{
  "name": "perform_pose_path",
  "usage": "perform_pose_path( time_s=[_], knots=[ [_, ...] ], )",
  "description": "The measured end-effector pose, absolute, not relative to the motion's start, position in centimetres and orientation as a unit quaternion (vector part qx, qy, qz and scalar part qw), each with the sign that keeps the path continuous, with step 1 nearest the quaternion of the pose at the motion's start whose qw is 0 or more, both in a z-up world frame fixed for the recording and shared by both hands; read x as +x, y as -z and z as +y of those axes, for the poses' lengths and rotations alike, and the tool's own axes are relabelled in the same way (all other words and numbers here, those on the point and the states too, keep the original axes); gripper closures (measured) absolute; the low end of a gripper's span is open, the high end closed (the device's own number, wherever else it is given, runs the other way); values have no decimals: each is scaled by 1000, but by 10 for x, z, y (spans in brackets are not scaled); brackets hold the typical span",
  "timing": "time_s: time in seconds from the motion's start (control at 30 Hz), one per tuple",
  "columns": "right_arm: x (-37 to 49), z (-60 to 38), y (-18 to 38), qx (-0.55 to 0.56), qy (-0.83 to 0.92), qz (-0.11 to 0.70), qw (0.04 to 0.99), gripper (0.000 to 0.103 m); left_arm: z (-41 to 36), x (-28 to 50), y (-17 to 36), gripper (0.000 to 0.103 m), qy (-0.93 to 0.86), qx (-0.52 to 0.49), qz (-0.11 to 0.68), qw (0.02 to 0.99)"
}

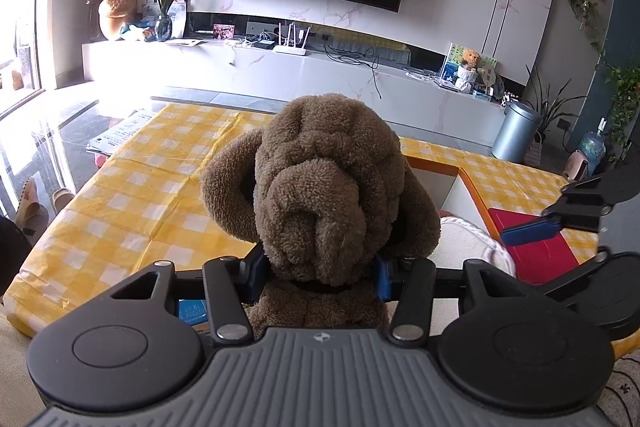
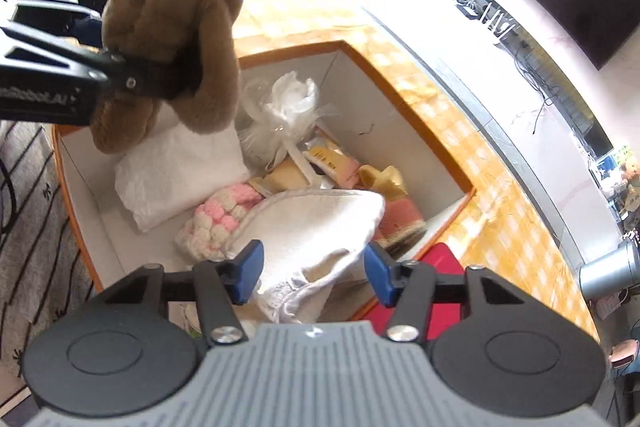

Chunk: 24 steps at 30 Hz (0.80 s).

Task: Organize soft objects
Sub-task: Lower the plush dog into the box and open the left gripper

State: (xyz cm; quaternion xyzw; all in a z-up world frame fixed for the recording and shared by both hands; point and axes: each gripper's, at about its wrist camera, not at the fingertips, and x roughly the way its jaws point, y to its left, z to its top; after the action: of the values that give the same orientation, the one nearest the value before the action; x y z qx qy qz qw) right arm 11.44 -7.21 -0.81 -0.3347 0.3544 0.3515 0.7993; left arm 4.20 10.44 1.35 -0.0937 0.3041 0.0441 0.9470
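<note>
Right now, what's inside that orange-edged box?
The box holds a folded white towel, pink-and-white knit, white plastic bag and yellowish pieces. Whatever lies beneath them is covered.

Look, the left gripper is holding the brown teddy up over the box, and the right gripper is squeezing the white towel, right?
Not quite. The right gripper is open, not squeezing; in the right wrist view its fingers sit apart over the white towel. The rest is right: the left gripper holds the brown teddy over the box.
</note>
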Motion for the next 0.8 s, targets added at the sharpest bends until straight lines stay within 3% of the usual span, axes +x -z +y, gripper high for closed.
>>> perform_pose_path(
  time_s=[0.07, 0.23, 0.8],
  knots=[
    [112, -87, -6, -316, -351, 344, 812, 35, 102, 46, -13, 45, -46, -81, 310, 946],
    [118, -123, -28, -217, -349, 341, 846, 30, 89, 60, -16, 45, -47, -40, 321, 945],
    [140, -174, -13, -92, -304, 355, 879, 30, 61, 108, 11, 43, -3, 35, 408, 912]
  ],
)
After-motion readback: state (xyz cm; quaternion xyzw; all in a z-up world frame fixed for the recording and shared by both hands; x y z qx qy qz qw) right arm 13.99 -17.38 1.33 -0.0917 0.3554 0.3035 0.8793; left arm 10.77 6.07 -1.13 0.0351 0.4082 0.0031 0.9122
